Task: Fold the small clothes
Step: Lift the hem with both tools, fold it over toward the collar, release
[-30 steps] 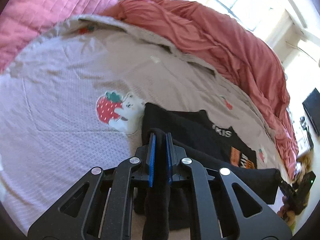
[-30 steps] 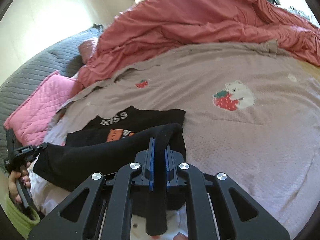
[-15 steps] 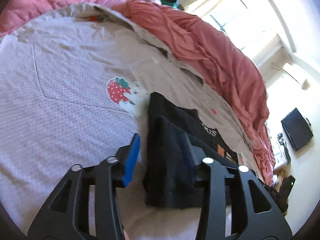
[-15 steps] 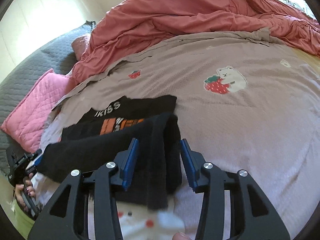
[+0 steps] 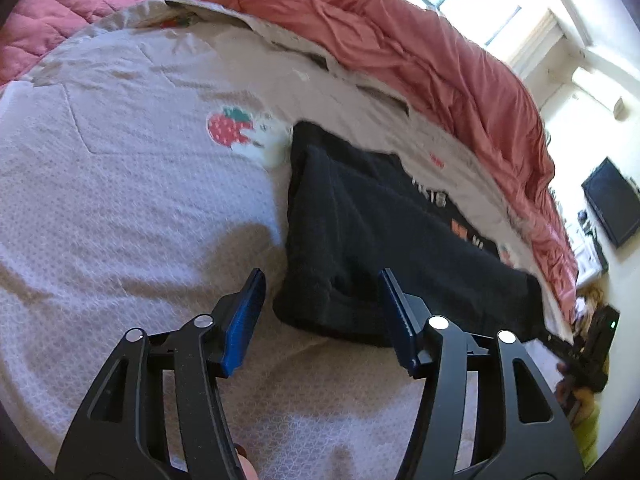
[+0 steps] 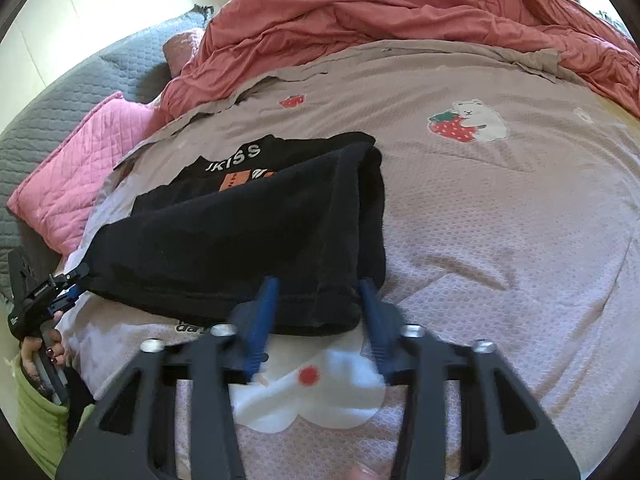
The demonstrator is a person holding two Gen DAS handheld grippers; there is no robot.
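right wrist view: your right hand-held gripper (image 6: 316, 300) is closing, jaws apart around the black garment's (image 6: 248, 232) hem; the left hand-held gripper (image 5: 322, 308) too. snagging could undo the fold.

Open room: bare bedspread (image 6: 500, 240) on the strawberry-patch side of the folded black garment (image 6: 248, 236).
Obstacle: rumpled red duvet (image 6: 400, 4) heaped along the bed's far edge.
Obstacle: pink pillow (image 6: 76, 160) at one corner.
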